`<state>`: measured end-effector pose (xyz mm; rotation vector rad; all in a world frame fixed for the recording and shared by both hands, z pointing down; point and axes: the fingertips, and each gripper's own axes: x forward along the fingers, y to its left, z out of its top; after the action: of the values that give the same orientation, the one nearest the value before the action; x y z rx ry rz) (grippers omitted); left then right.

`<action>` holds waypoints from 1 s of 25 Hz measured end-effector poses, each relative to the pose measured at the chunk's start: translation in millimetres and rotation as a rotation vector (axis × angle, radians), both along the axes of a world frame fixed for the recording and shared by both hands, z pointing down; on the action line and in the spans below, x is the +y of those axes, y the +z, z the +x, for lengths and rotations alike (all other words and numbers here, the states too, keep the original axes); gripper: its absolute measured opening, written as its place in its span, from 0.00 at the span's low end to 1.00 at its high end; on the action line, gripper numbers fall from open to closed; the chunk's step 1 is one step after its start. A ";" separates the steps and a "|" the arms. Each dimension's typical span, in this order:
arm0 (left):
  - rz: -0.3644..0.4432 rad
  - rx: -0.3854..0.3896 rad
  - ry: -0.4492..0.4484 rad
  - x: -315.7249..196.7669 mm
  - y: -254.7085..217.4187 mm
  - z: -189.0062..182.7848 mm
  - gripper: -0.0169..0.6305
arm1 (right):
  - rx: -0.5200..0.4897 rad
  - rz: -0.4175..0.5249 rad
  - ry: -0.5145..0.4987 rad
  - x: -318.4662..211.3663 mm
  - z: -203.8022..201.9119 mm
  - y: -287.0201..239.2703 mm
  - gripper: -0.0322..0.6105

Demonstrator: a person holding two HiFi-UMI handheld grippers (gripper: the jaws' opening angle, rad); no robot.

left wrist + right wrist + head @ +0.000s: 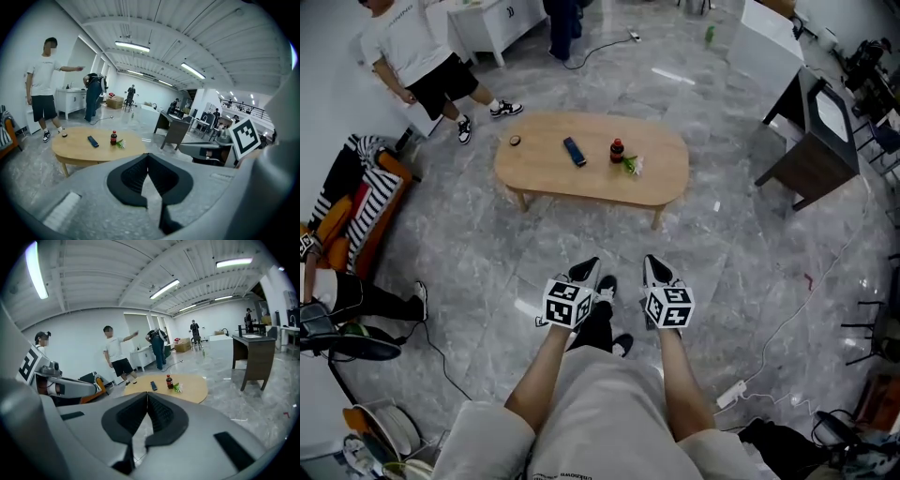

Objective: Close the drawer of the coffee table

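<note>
- Head view: the light wooden oval coffee table (pixel 544 169) is standing on the grey marble floor (pixel 722 262), and its drawer cannot be made out. The left gripper (pixel 586 270) and right gripper (pixel 653 267) are hovering side by side, well apart from the table.
- Left gripper view: the jaws are meeting with nothing between them. The table ahead is carrying a dark red-capped bottle (pixel 113 137) and a black remote (pixel 93 141).
- Right gripper view: the jaws are pressing together, empty.

The head view looks steeply down from above onto the left tongs (pixel 587 270) and right tongs (pixel 653 267), with the desk (pixel 591 159) well beyond their tips. Each gripper view rides close behind its own tongs (wide-angle, so the room curves), facing forward. All three views share that desk.
</note>
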<state>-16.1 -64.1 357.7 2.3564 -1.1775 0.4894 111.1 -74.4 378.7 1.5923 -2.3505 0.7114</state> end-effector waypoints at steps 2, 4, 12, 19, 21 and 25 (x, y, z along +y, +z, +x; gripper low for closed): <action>0.005 0.010 -0.006 6.0 -4.0 1.6 0.04 | 0.001 -0.004 0.008 13.2 2.4 -1.0 0.08; 0.012 0.012 -0.008 10.1 -8.3 -0.5 0.04 | -0.027 -0.010 0.047 26.1 5.1 -2.2 0.08; 0.027 0.020 0.016 2.0 -0.3 -1.4 0.04 | -0.001 -0.029 0.070 66.9 7.3 8.7 0.08; 0.036 0.020 -0.047 -18.1 -8.0 -0.6 0.04 | -0.002 -0.004 0.107 55.7 27.5 -2.3 0.08; 0.034 0.073 -0.104 -16.1 -19.5 -4.7 0.04 | 0.004 0.010 0.093 54.5 21.8 -8.0 0.08; 0.036 0.063 -0.103 -10.7 -27.2 -5.8 0.04 | 0.004 0.036 0.074 50.1 14.6 -16.9 0.08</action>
<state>-21.9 -74.8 330.5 2.3103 -1.2808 0.3598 125.7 -24.3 361.8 1.7018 -2.3253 0.6830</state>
